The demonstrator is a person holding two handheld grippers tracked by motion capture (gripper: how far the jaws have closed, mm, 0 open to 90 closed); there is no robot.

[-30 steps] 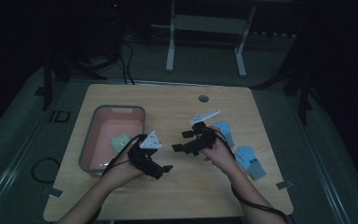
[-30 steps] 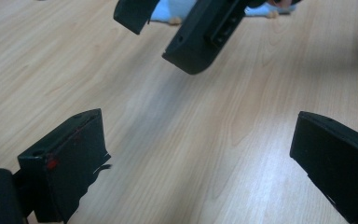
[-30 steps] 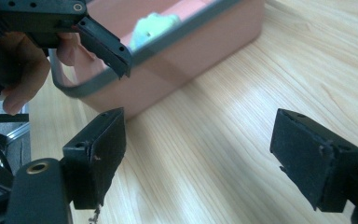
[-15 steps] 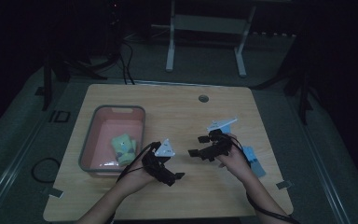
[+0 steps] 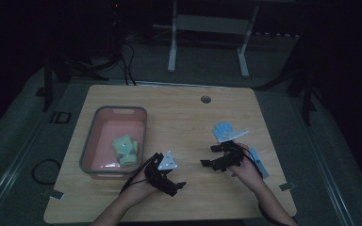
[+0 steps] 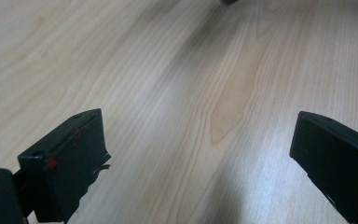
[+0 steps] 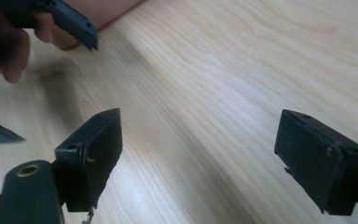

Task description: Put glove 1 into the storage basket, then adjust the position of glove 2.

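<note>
High view: the right gripper [image 5: 213, 159] rests low over the table [image 5: 179, 117] near its right front, jaws pointing left toward the middle; in the right gripper view they stand wide apart with nothing but bare wood between them. Just behind it, away from the person, lies a blue glove [image 5: 224, 132], flat, its fingers spread toward the far edge and its cuff toward the gripper. So the glove's long axis runs roughly front to back, while the jaws point across it. A second blue piece [image 5: 258, 162] shows just right of the right hand, partly hidden by it; what it is I cannot tell.

The left gripper [image 5: 178, 187] sits near the front edge, left of centre, jaws likewise spread over empty wood in the left gripper view. It is well apart from the glove; the right is clearly nearer. To its left, close by, is the pink bin [image 5: 96, 132], with a green glove [image 5: 126, 150] inside at its near right corner.

My reading: the right gripper would need to turn toward the far side to reach the glove. Open wood lies between glove and bin, so a carry leftward looks unobstructed.
</note>
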